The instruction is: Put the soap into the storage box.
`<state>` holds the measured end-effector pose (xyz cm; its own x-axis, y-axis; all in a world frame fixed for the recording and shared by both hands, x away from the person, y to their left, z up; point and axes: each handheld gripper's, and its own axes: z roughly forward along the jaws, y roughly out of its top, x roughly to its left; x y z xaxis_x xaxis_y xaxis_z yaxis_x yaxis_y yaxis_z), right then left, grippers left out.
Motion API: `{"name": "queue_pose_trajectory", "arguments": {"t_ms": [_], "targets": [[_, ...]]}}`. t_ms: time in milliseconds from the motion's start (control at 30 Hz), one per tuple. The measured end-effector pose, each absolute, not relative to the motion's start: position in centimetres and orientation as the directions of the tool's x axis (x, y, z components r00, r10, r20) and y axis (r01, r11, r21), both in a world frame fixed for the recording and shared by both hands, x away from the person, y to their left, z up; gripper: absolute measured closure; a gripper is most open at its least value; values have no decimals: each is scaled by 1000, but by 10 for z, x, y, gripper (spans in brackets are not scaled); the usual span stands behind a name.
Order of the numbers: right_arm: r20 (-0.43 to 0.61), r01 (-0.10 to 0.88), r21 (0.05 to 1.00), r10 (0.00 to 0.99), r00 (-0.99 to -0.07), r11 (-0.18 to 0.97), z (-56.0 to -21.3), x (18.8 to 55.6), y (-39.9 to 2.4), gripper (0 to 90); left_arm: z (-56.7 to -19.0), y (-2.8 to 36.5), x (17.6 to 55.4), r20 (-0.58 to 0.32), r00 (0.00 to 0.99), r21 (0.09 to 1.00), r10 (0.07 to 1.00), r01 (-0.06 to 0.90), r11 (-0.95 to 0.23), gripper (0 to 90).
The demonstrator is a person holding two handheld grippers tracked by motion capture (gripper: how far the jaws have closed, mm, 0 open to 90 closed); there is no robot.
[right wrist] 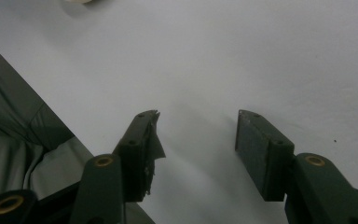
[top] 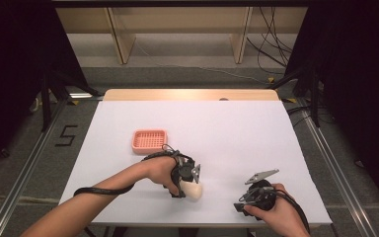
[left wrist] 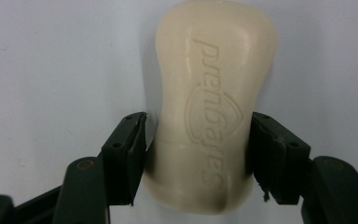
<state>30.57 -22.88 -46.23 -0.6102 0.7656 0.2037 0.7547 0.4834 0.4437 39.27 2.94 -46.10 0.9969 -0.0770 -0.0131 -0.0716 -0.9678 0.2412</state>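
A cream bar of soap (top: 193, 190) with an embossed logo lies flat on the white table (top: 237, 128), near the front middle. My left gripper (top: 184, 185) comes down on it from the left. In the left gripper view both jaws press the narrow sides of the soap (left wrist: 209, 84), so the left gripper (left wrist: 198, 122) is shut on it. My right gripper (top: 239, 204) rests near the table's front right edge, with its jaws apart. In the right gripper view, the right gripper (right wrist: 198, 119) has bare table between its pads.
A pink slotted soap tray (top: 149, 140) sits on the table behind and left of the soap. The front table edge lies just left of the right gripper's jaws, with grey floor (right wrist: 14, 126) beyond it. Wooden shelving legs (top: 121, 39) stand past the table's far edge.
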Motion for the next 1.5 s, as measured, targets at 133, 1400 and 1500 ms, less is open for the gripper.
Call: {"name": "queue_pose_trajectory", "arguments": {"t_ms": [133, 1400, 1500], "targets": [[210, 766, 435, 774, -598, 473, -462, 305, -228, 491, -462, 27, 394, -12, 998, 229, -69, -64, -971, 400], [193, 747, 442, 760, -620, 497, -465, 307, -229, 486, -460, 27, 386, -18, 999, 252, -45, -39, -967, 454], [192, 742, 445, 756, -626, 501, -466, 308, -229, 486, -458, 29, 386, -13, 999, 270, -39, -34, -962, 458]]}}
